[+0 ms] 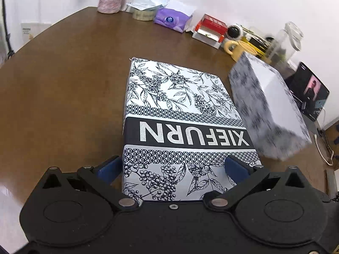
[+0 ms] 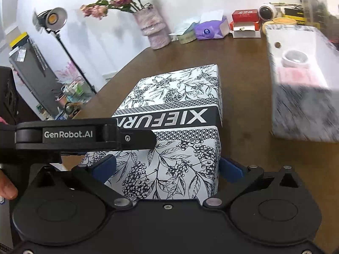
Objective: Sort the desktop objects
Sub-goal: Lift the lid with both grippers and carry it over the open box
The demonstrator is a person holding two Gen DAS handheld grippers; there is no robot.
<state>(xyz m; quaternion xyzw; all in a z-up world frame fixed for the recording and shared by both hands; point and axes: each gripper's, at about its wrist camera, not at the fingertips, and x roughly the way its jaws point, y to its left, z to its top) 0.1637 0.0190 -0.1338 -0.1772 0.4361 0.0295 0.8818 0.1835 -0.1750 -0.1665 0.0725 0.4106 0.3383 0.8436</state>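
Note:
A black-and-white leaf-patterned box lid (image 1: 180, 114) printed XIEFURN fills the middle of both views, over the brown table (image 1: 70, 80). My left gripper (image 1: 173, 165) is shut on it, its blue pads (image 1: 109, 168) against the lid's near sides. My right gripper (image 2: 167, 167) grips the same lid (image 2: 180, 148) beside it. The left gripper's black body (image 2: 84, 135) crosses the lid's left side in the right wrist view. To the right is the matching open box (image 2: 305, 110), blurred, holding a white round jar (image 2: 294, 58) and a pink packet (image 2: 296, 77). It appears tilted in the left wrist view (image 1: 273, 97).
Along the table's far edge stand a pink vase (image 2: 155, 31) with flowers, a purple tissue pack (image 1: 171, 20), a red-and-white carton (image 1: 209, 29), a yellow mug (image 1: 239, 49) and a glass jar (image 1: 290, 40). A lit screen (image 1: 311, 91) is far right. A studio lamp (image 2: 55, 19) stands beyond the table's left side.

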